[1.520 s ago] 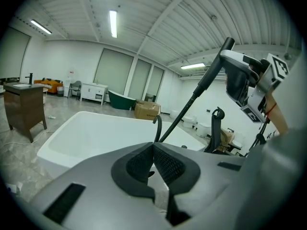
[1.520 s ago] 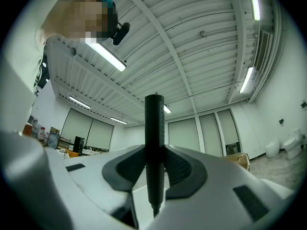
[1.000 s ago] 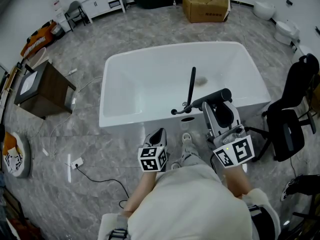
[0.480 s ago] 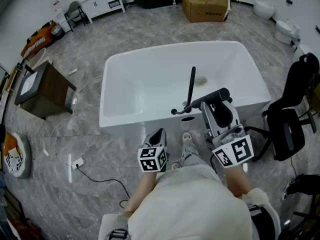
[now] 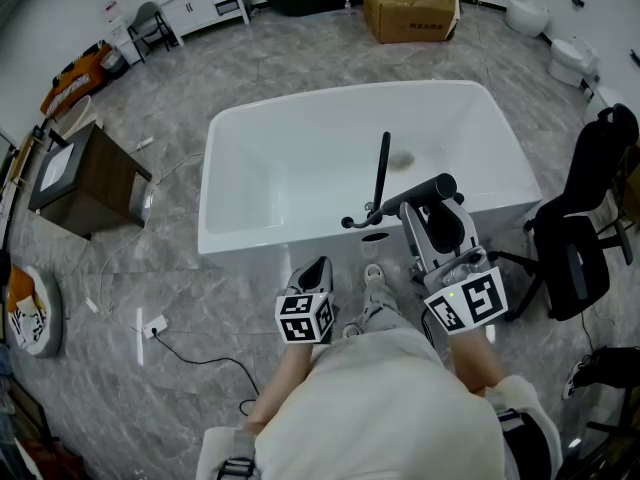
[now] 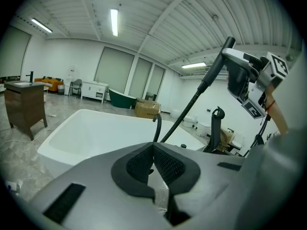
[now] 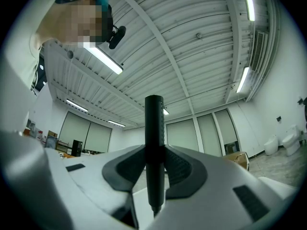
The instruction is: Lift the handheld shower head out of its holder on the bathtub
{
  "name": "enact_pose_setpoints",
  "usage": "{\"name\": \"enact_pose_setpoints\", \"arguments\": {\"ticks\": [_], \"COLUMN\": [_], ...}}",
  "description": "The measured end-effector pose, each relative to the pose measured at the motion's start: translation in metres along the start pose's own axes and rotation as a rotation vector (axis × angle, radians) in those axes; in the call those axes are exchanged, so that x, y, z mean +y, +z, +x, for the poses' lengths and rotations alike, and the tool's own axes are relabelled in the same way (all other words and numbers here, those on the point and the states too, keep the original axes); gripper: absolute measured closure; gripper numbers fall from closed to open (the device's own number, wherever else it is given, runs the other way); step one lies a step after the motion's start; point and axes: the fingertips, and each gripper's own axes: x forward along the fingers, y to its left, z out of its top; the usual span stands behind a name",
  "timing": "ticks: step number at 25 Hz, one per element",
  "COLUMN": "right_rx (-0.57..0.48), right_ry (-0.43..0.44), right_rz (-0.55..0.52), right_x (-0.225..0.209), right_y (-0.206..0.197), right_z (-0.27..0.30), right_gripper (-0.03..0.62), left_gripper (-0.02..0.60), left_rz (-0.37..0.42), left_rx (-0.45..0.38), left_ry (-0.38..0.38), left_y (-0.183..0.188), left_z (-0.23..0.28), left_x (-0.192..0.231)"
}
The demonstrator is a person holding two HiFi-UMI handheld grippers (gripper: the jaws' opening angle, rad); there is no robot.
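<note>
My right gripper is clamped across the middle of the slim black stick-shaped shower head. I hold it above the near rim of the white bathtub, with its black hose hanging down. I judge the shower head rigid, light and smooth. The hose may tug, so this mid-handle hold suits it. My left gripper is closed on nothing.

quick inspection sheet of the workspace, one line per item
surface: grey marble floor, white bathtub standing on it
job's things: black shower head held up over the tub's near rim; holder not made out
clutter: cardboard box, wooden cabinet, office chair
grippers: right gripper jaws shut on the shower head's handle; left gripper jaws together, empty
cables: black hose hangs from the shower head; thin cable on the floor
surroundings: toilets, ceiling strip lights
</note>
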Motion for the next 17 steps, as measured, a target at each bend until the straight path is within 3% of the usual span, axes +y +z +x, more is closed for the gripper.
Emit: {"name": "enact_pose_setpoints", "arguments": {"ticks": [17], "right_rx": [0.009], "right_ry": [0.007], "right_rz": [0.000], "right_x": [-0.0001], "right_y": [0.0004], "right_z": [-0.0008], "right_gripper": [0.467], "left_gripper": [0.561], "left_rz": [-0.003], "left_rx": [0.003], "left_ry": [-0.003], "left_y": [-0.0029], "left_z": [0.0015], "left_x": [-0.0024]}}
